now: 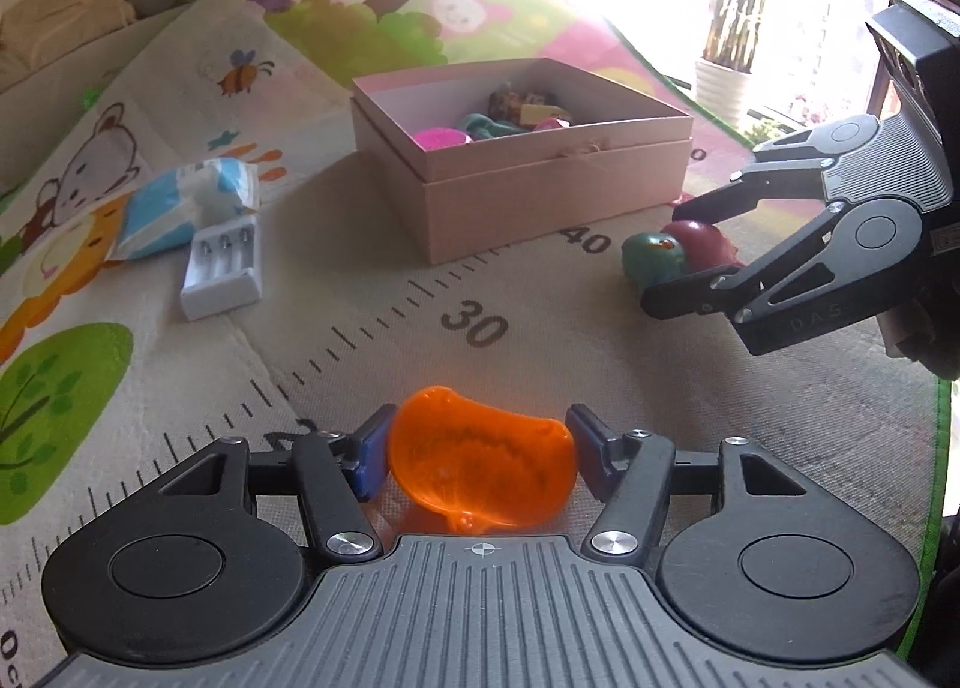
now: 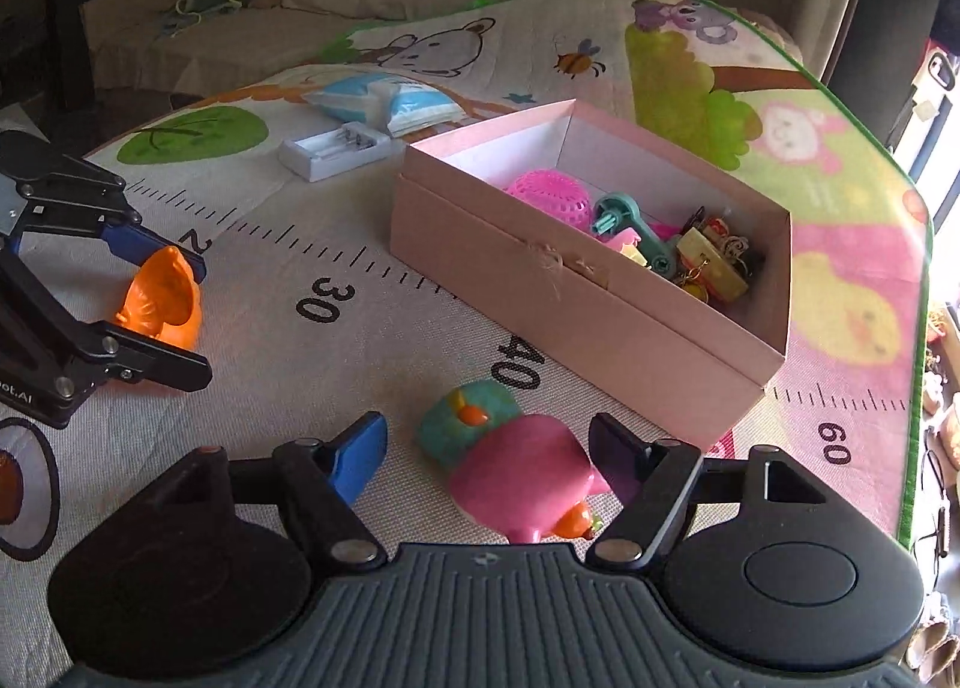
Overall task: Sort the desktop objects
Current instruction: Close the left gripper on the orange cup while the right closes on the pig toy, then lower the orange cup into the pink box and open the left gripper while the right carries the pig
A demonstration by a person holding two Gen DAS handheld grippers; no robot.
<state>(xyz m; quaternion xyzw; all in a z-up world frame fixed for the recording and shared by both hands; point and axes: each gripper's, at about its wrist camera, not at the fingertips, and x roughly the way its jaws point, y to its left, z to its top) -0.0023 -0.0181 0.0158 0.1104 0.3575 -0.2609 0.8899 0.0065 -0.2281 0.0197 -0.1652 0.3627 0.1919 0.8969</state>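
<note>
Your left claw (image 1: 480, 451) pinches the orange toy (image 1: 480, 463) low over the mat (image 1: 372, 292), right claw (image 2: 486, 451) open around the pink-and-teal toy (image 2: 510, 466) near the pink box (image 2: 576, 292); off-centre closing could squirt it sideways.

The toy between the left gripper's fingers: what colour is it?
Orange toy, clearest in the left wrist view.

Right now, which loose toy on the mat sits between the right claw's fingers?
The pink toy, beside the teal toy. The right claw brackets it, open; the orange toy is in the left claw.
</note>
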